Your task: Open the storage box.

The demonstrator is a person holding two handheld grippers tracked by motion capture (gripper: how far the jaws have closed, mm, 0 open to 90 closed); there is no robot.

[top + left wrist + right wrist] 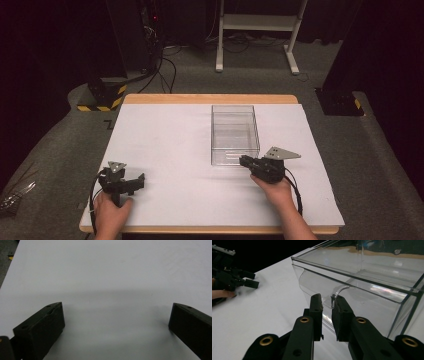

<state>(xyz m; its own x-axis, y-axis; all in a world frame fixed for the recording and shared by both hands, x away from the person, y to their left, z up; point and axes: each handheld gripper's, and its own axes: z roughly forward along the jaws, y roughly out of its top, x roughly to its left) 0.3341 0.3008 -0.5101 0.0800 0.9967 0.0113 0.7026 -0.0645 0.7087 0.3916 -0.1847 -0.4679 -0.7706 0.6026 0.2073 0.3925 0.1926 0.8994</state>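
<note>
— Right tongs [326, 302]?
— Nearly pressed together, pinching the curved lip on the near wall of the clear plastic box [234, 131]; held level by the right hand [274, 191], wrist straight, pointing toward the left side of the desk [165, 130].
— Box?
— Upright right of the desk's centre (long side running away from the near edge); near end touching the tongs.
— Left tongs [116, 315]?
— Spread wide, nothing between; low over bare white desk near the front left corner; left hand [111, 212] gripping from below, well apart from the box.
</note>
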